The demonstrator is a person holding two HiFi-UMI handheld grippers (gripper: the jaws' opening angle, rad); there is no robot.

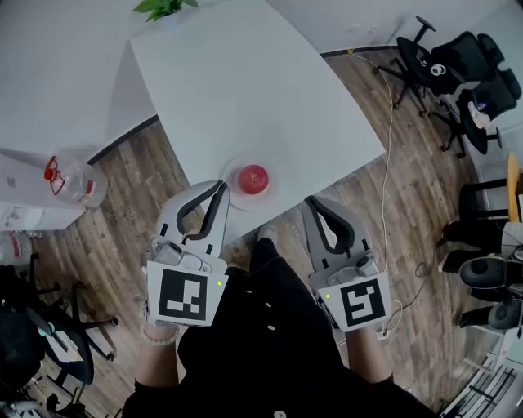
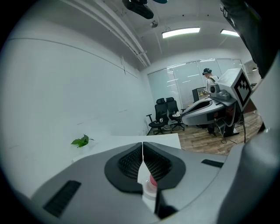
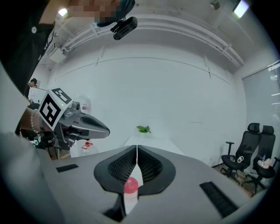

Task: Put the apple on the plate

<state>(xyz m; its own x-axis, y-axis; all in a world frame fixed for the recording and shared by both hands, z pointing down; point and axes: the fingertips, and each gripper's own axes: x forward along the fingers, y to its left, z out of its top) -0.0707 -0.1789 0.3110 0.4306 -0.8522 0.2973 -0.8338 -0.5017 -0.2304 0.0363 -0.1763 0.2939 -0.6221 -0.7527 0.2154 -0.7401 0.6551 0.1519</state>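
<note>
A red apple (image 1: 253,179) lies on a clear plate (image 1: 235,200) at the near edge of the white table (image 1: 245,82). My left gripper (image 1: 220,187) hovers just left of the plate, its jaws shut with nothing between them. My right gripper (image 1: 311,202) hangs to the plate's right, off the table edge, also shut and empty. In the left gripper view the shut left gripper (image 2: 142,144) shows a sliver of the apple (image 2: 152,179) below its pads. In the right gripper view the apple (image 3: 131,185) sits low behind the closed right gripper (image 3: 137,148).
A green plant (image 1: 163,8) stands at the table's far end. A water jug (image 1: 69,181) sits on the wood floor to the left. Black office chairs (image 1: 458,65) crowd the right side, and a cable (image 1: 388,163) runs along the floor beside the table.
</note>
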